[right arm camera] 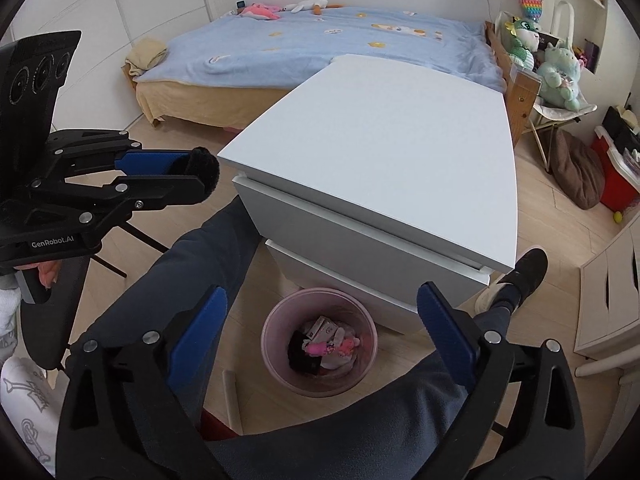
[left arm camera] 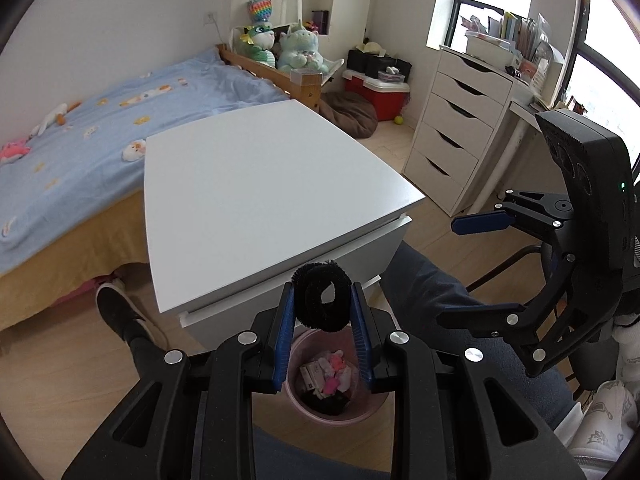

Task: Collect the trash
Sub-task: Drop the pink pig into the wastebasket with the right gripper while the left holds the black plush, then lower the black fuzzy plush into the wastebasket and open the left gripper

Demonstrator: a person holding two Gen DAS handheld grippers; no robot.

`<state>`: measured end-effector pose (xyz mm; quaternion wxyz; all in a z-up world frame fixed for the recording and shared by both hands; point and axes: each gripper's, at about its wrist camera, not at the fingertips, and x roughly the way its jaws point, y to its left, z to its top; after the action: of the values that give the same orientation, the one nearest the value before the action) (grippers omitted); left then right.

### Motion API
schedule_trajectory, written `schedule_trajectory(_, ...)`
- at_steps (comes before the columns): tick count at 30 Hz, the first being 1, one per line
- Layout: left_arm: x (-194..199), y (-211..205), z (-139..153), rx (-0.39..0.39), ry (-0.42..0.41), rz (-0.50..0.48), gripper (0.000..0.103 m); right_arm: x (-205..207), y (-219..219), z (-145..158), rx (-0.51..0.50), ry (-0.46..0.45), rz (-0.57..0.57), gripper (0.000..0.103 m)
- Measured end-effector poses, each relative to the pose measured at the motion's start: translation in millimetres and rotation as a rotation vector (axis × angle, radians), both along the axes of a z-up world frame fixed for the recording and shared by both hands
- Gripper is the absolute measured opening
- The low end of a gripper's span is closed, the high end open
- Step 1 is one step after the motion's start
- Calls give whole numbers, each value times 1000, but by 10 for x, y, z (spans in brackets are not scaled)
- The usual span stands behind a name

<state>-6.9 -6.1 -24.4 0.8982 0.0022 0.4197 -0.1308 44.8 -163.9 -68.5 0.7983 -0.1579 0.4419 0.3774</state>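
Observation:
My left gripper [left arm camera: 322, 312] is shut on a black fuzzy ring [left arm camera: 322, 298] and holds it in the air above the pink trash bin [left arm camera: 296, 398]. The ring also shows at the left gripper's tips in the right wrist view [right arm camera: 204, 174]. The bin [right arm camera: 276, 320] stands on the floor in front of the white drawer unit [right arm camera: 380, 136] and holds pink, white and black scraps. My right gripper [right arm camera: 320, 320] is open and empty, above the bin; it also shows in the left wrist view [left arm camera: 464, 272].
The person's legs in dark trousers [right arm camera: 192, 280] flank the bin, with a black shoe [right arm camera: 528, 268] on the right. A bed with a blue cover [right arm camera: 320, 40] lies behind the unit. A white chest of drawers [left arm camera: 452, 128] stands at the right.

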Motion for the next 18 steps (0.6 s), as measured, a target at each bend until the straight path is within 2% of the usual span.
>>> schedule_trajectory(18,-66,-167,-47,-12,16,-61,27,3,-292,176,21,-49,-92,97)
